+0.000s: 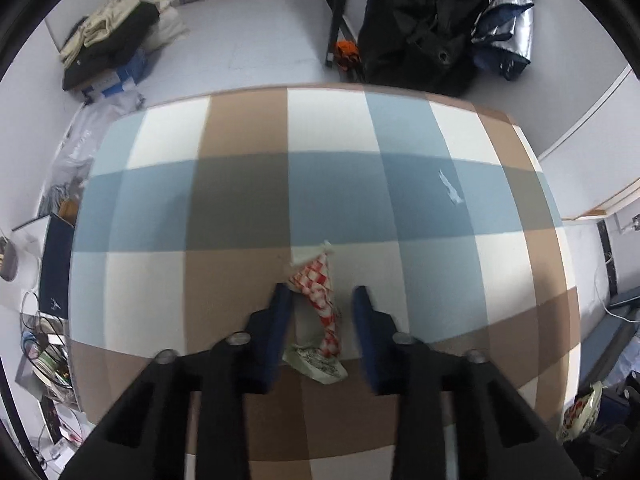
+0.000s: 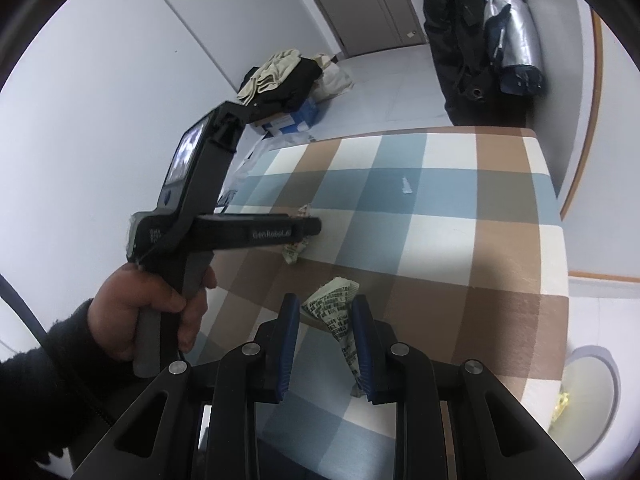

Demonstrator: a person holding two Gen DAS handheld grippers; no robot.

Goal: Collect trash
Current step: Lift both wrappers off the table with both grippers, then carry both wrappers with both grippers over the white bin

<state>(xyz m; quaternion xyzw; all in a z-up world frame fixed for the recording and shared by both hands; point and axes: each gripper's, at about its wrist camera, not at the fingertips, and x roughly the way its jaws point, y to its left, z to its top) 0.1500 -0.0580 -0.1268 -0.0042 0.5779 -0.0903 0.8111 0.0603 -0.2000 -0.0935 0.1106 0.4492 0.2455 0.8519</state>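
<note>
Crumpling red-checked paper wrapper on plaid cloth

Both wrist views look steeply down, close over the checked bedspread.

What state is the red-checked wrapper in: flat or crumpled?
Crumpled: the red-checked wrapper is twisted into a creased, bunched strip.

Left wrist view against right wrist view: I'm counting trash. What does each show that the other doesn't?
Left only: the red-checked wrapper in full, between the open jaws of the left gripper. Right only: a green printed wrapper in the jaws of the right gripper, and the hand holding the left gripper. Both: the checked cloth and a white scrap.
</note>
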